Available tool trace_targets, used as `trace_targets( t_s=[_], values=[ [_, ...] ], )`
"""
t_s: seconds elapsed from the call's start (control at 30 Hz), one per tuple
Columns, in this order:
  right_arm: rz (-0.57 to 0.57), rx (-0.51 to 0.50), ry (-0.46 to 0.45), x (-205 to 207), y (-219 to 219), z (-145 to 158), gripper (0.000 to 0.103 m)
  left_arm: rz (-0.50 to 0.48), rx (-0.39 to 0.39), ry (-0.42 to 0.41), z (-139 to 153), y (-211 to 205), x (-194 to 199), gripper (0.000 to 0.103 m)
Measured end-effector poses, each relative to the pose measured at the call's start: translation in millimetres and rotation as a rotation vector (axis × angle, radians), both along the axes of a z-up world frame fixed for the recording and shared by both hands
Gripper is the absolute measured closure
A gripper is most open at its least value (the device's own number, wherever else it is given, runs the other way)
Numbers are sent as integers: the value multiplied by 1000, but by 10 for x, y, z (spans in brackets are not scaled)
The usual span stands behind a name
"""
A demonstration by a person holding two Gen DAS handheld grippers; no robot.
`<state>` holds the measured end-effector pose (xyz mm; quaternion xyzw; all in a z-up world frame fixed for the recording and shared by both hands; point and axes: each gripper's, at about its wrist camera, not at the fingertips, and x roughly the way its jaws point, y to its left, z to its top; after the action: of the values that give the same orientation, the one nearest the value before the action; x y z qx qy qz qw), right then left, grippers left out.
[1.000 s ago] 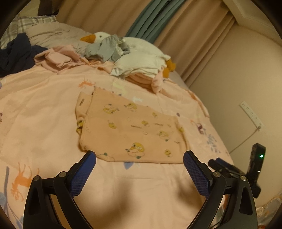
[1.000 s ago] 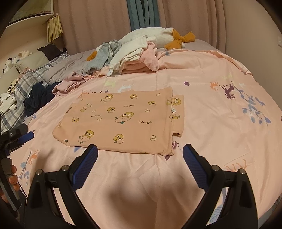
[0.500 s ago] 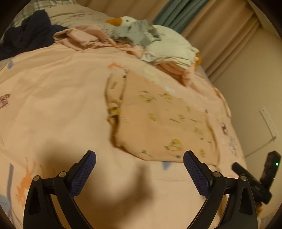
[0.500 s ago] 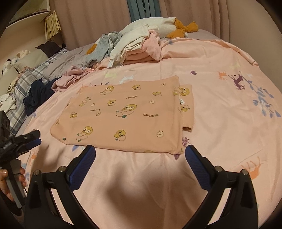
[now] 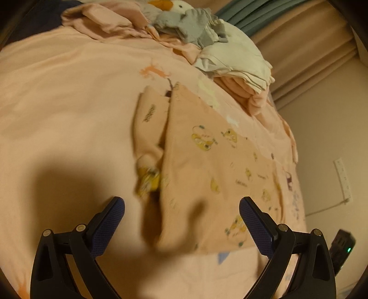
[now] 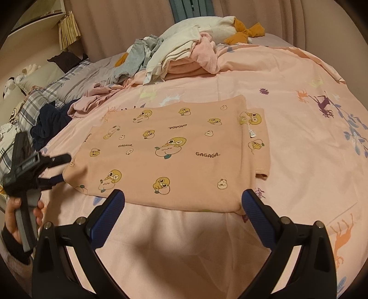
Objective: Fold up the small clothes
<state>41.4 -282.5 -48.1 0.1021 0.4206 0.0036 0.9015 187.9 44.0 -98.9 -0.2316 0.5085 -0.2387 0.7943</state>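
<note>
A peach garment with a yellow duck print (image 6: 174, 151) lies flat and partly folded on the pink bedsheet (image 6: 299, 142); it also shows in the left wrist view (image 5: 207, 174). My left gripper (image 5: 181, 214) is open and empty, low over the garment's near corner. In the right wrist view the left gripper (image 6: 57, 168) sits at the garment's left edge. My right gripper (image 6: 182, 204) is open and empty, just short of the garment's near edge.
A heap of loose clothes (image 6: 174, 55) and a goose plush (image 5: 174, 7) lie at the far side of the bed. Dark clothing (image 6: 48, 122) and a plaid pillow (image 6: 34, 103) are at the left. A wall socket strip (image 5: 342, 177) is at the right.
My left gripper has moved forward and down to the garment's corner. My right gripper has moved closer to the garment's near edge. Both stay open.
</note>
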Motion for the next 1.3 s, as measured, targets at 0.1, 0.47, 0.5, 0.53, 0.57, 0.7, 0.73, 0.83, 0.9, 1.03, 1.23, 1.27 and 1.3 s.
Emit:
trace_targets(
  t_s=[0.1,0.47,0.5,0.53,0.57,0.7,0.73,0.83,0.9,1.03,1.23,1.27,1.3],
  values=[
    [-1,-2,3,28,-22,-15,1,-27,-39,21,-25,-82,165,5],
    [-3,7,28,245,-62,-83,1,-77,-31,41,-45,-329,507,5],
    [-2,11,30,282,-54,-88,1,-83,-30,42,-41,-353,517,5],
    [-1,12,31,325,-40,-91,1,-86,-28,42,-38,-364,523,5],
    [1,10,30,367,-22,-94,1,-89,-31,42,-38,-370,526,5],
    [20,14,34,483,33,-113,1,-89,-66,47,-53,-342,544,5],
    [26,21,38,524,44,-124,1,-85,-78,54,-58,-321,552,5],
    [35,35,51,662,88,-145,1,-75,-90,68,-53,-305,569,5],
    [39,29,59,799,138,-150,1,-71,-75,72,-48,-322,573,5],
    [50,26,74,1049,224,-187,1,-78,-53,66,-43,-357,577,5],
    [64,-3,90,1362,320,-234,1,-81,-53,69,-57,-348,586,5],
    [66,-7,94,1407,335,-244,1,-80,-54,70,-65,-347,590,5],
    [70,-13,95,1450,357,-254,1,-78,-57,71,-72,-343,595,5]
  ],
)
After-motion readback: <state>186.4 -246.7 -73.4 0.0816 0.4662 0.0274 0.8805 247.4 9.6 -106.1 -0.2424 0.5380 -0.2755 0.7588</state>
